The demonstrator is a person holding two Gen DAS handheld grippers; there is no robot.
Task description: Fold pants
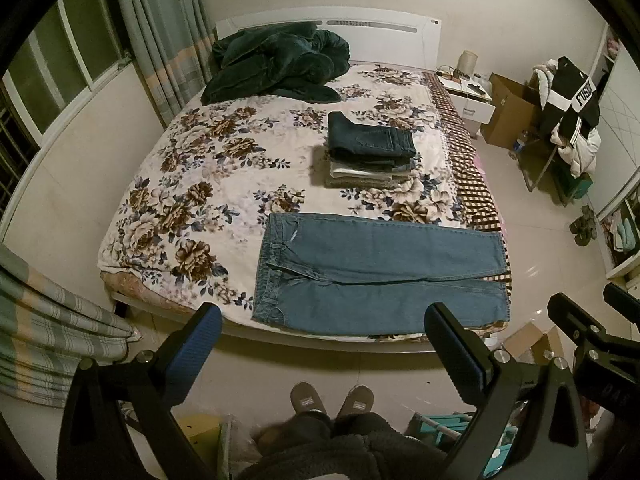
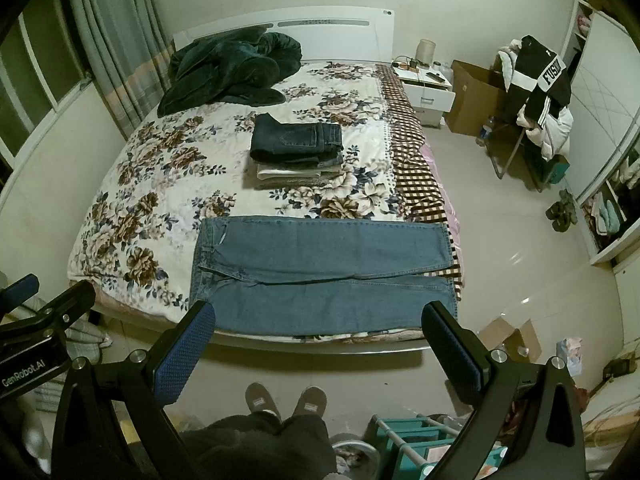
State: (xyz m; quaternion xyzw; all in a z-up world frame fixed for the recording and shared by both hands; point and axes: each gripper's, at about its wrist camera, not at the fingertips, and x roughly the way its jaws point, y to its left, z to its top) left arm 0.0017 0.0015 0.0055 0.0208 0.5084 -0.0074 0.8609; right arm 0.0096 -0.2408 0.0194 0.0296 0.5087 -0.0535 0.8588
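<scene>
Light blue jeans [image 1: 376,272] lie spread flat along the near edge of the bed [image 1: 168,200], waistband to the left, legs to the right; they also show in the right wrist view [image 2: 320,276]. My left gripper [image 1: 324,320] is open and empty, held high above the floor in front of the bed. My right gripper [image 2: 318,318] is open and empty, held beside it at a similar height. Each gripper's body shows at the edge of the other's view.
A stack of folded pants [image 1: 370,148] sits mid-bed. A dark green blanket [image 1: 276,64] is heaped by the headboard. A nightstand [image 1: 468,96], cardboard box [image 1: 508,112] and clothes-laden chair [image 1: 568,120] stand right. My slippered feet [image 1: 332,400] and a teal rack [image 2: 412,440] are below.
</scene>
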